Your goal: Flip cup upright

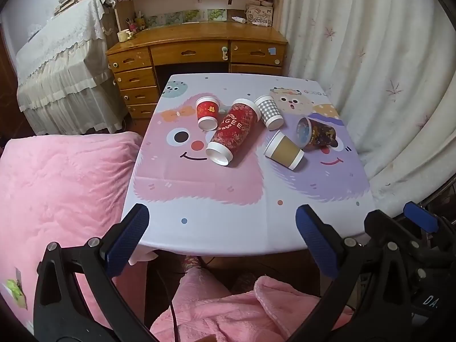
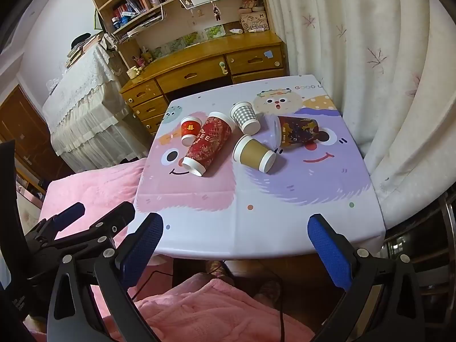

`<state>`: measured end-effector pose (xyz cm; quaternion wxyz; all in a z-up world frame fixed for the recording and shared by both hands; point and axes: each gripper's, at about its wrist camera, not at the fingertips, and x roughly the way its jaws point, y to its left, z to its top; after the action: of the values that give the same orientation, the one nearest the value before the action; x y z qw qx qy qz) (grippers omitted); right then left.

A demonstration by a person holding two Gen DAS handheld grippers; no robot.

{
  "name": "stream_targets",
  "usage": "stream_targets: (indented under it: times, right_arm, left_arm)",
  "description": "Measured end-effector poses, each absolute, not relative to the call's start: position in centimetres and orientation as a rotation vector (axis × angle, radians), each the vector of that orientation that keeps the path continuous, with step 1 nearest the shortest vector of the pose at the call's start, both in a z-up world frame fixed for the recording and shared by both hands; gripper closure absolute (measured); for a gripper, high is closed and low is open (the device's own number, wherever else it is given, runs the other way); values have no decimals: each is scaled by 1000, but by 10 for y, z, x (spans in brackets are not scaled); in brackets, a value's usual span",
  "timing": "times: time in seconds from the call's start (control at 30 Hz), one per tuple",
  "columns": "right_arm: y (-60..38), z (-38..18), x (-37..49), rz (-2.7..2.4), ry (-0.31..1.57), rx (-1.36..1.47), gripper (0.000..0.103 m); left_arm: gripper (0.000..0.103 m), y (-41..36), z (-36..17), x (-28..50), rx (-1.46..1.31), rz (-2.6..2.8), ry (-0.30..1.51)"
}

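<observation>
Several paper cups lie on their sides on the cartoon-print table point(image 1: 216, 216) point(image 2: 256, 228): a small red cup point(image 1: 207, 112) point(image 2: 189, 130), a tall red patterned cup point(image 1: 233, 131) point(image 2: 209, 142), a grey checked cup point(image 1: 268, 112) point(image 2: 244, 116), a brown cup point(image 1: 285, 150) point(image 2: 255, 154) and a dark patterned cup point(image 1: 316, 134) point(image 2: 296, 131). My left gripper point(image 1: 222, 239) is open and empty at the table's near edge. My right gripper point(image 2: 235, 245) is open and empty at the near edge too, beside the left gripper point(image 2: 94, 213).
A pink blanket point(image 1: 57, 188) lies left of the table. A white curtain point(image 1: 384, 71) hangs close on the right. A wooden desk with drawers point(image 1: 199, 51) stands behind the table. Pink-clad legs point(image 1: 222, 313) are under the near edge.
</observation>
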<state>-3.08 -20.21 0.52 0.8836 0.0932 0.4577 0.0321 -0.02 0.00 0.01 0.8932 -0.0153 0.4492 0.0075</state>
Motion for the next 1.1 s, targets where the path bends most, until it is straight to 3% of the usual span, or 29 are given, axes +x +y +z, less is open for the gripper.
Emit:
stream_targets:
  times: [1.1]
  right_arm:
    - [-199,3,-27,70,953,192,1]
  left_arm:
    - [3,-1,10,5,-15,22,931]
